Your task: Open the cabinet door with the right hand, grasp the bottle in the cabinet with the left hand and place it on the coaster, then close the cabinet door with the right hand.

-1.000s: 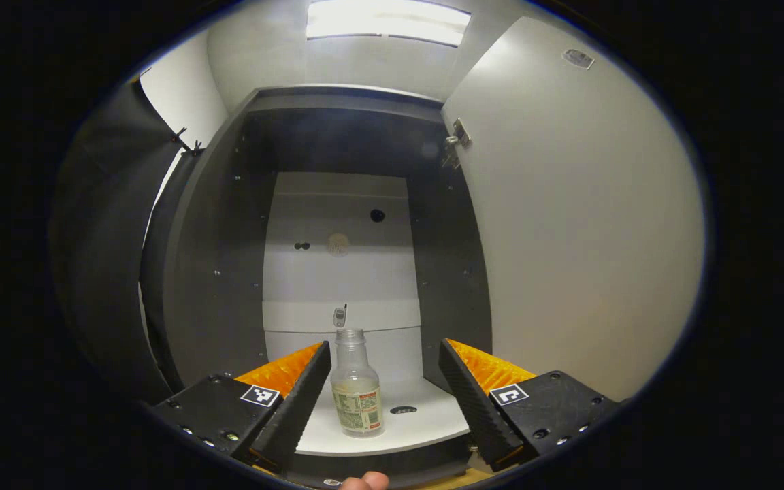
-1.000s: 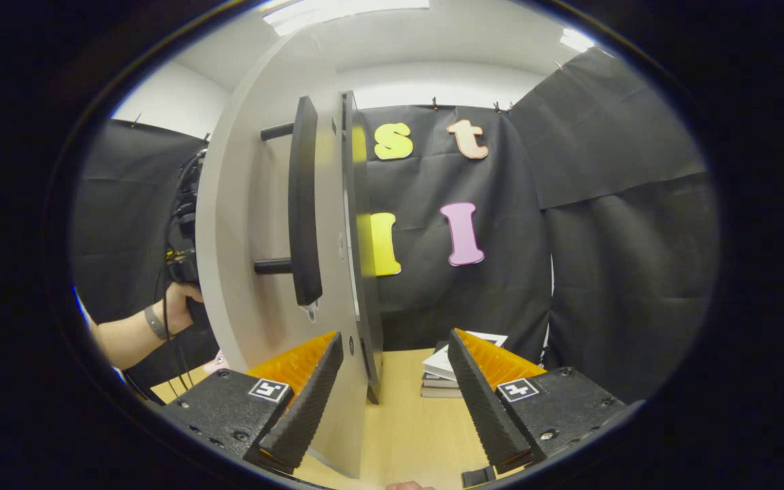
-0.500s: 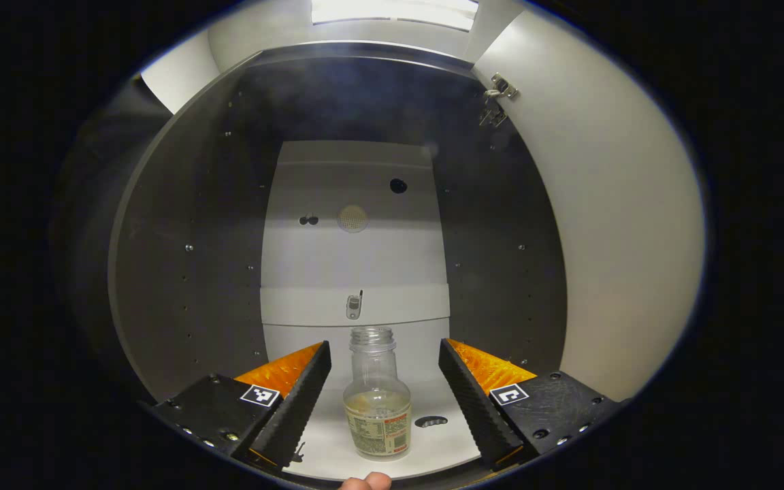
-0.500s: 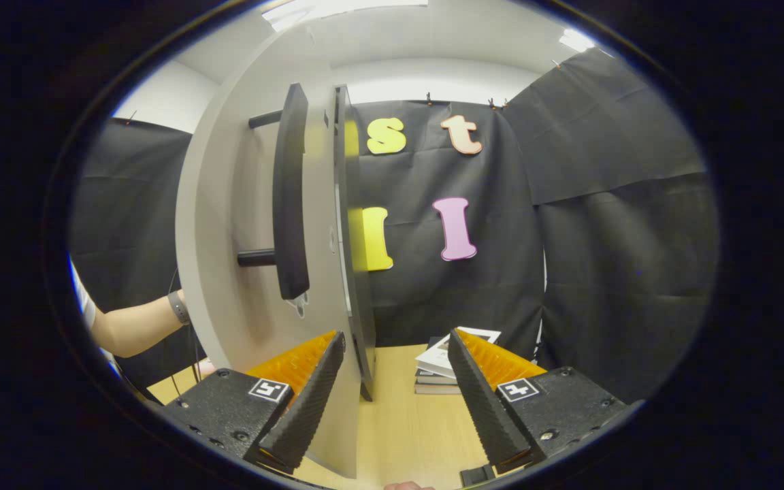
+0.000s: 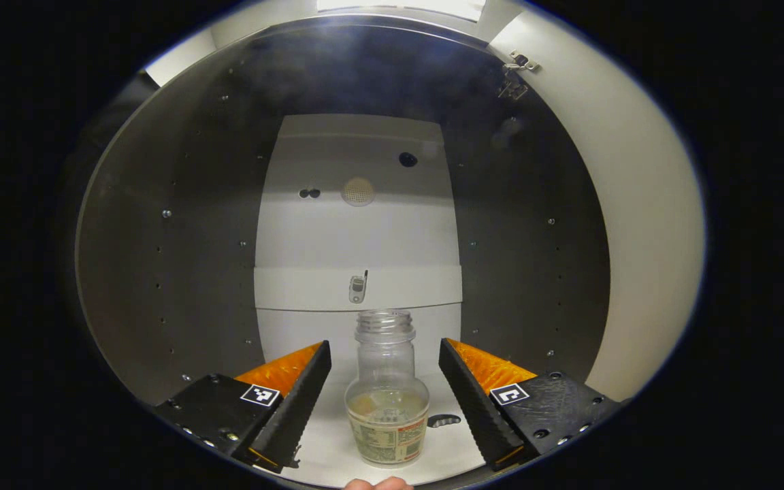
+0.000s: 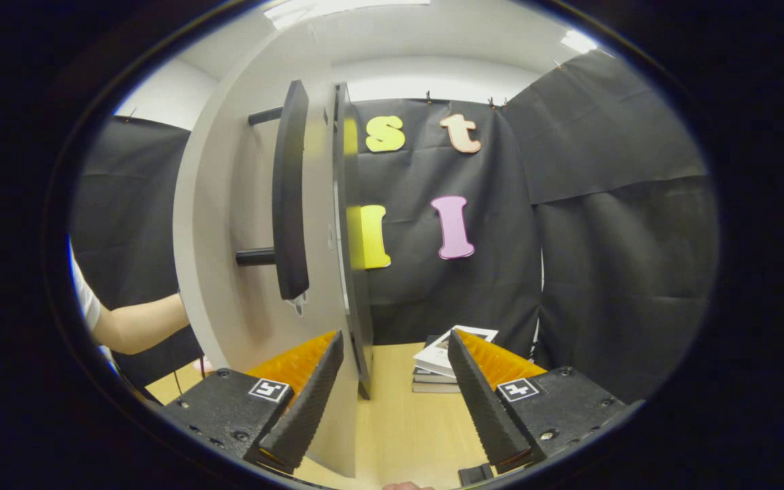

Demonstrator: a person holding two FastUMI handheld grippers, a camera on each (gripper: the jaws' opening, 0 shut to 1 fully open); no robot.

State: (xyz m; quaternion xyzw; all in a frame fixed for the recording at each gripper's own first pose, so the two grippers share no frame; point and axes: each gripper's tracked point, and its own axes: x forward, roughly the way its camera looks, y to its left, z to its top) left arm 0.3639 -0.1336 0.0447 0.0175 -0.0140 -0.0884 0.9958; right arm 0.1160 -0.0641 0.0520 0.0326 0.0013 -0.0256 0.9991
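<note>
Left gripper view: left gripper [image 5: 385, 391] fingers spread wide, the uncapped bottle [image 5: 386, 401] standing between them untouched, near the cabinet [image 5: 181, 238] floor's front edge. Right gripper view: right gripper [image 6: 395, 395] fingers apart astride the open door [image 6: 242, 272] edge; books [image 6: 443, 364] lie beyond on the worktop [image 6: 399, 429].

Left gripper [image 5: 385, 398] is pointing level and forward, with its jaws sitting wide apart and nothing pressing on either finger. A bit of the holding hand's fingertip [image 5: 373, 484] is peeking in at the near edge of the left gripper view. Right gripper [image 6: 395, 395] is also hanging level with its jaws spread wide and not clamping anything. Over on the left of the right gripper view, the person's bare forearm [image 6: 137, 325] is reaching across, a short sleeve [image 6: 86, 299] just above it.
</note>
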